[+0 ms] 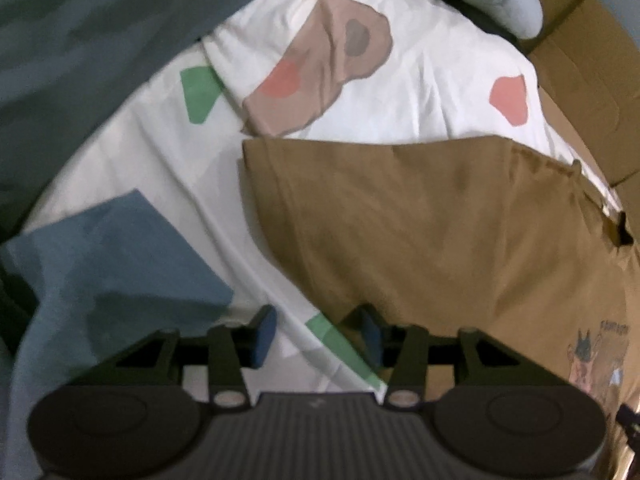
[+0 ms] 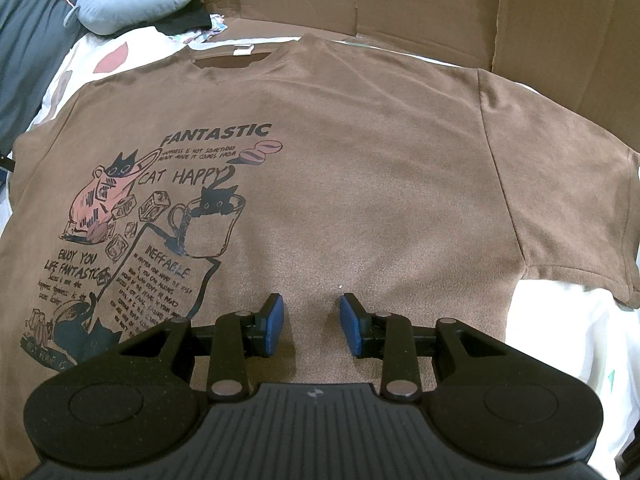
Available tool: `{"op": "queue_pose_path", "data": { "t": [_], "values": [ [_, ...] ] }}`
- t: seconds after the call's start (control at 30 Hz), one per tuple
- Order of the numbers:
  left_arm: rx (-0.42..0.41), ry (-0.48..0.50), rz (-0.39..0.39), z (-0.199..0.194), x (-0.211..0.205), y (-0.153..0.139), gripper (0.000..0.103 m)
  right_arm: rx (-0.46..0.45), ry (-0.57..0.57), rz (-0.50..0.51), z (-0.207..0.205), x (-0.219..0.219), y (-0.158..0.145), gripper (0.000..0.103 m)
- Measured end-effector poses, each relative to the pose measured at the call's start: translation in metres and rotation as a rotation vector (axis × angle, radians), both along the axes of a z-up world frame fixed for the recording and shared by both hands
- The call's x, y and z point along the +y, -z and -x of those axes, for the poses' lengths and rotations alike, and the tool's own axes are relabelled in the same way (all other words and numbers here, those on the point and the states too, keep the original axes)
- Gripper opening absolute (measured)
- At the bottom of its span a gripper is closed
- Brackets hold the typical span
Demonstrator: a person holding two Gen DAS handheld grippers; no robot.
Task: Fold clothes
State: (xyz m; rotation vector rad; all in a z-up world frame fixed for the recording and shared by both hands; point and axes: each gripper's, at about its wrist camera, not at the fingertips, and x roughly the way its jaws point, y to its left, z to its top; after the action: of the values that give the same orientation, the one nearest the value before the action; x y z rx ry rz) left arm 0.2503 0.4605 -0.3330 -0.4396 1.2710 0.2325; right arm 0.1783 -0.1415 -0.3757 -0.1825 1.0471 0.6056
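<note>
Your left gripper (image 1: 318,334) points steeply down, its two black fingers spread apart with nothing between the blue pads (image 1: 264,334). The pads press on nothing. Its view is soft and blurred, so finer detail of the fingertips is hard to read. Your right gripper (image 2: 312,326) also tilts downward, level across its two arms, jaws parted by a clear gap. Its blue pads (image 2: 276,324) face each other squarely and grip nothing. Neither of your hands nor any sleeve shows in either wrist view.
</note>
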Motion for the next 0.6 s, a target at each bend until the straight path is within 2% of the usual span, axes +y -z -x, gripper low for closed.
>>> {"op": "queue_pose_path", "data": {
  "t": [0.03,0.1,0.13,0.17,0.33,0.6],
  "values": [
    [-0.014,-0.011,0.013,0.0,0.001,0.001,0.044,0.0,-0.001,0.0,0.0,0.0,0.0,0.039],
    [-0.036,-0.034,0.024,0.0,0.002,0.001,0.03,0.001,-0.003,-0.001,0.0,0.0,0.0,0.039],
    [-0.044,-0.038,0.026,0.0,0.001,0.0,0.014,0.0,-0.003,-0.001,0.0,0.0,0.0,0.039],
    [-0.053,-0.03,0.027,-0.002,-0.001,-0.001,0.01,0.001,-0.003,-0.002,0.0,0.0,0.0,0.039],
    [-0.091,-0.024,0.009,-0.008,-0.008,-0.014,0.002,0.003,-0.002,-0.005,-0.001,0.0,0.001,0.039],
    [-0.132,0.026,0.006,-0.025,-0.028,-0.028,0.002,0.002,-0.002,-0.012,-0.001,-0.001,0.002,0.039]
  ]
}}
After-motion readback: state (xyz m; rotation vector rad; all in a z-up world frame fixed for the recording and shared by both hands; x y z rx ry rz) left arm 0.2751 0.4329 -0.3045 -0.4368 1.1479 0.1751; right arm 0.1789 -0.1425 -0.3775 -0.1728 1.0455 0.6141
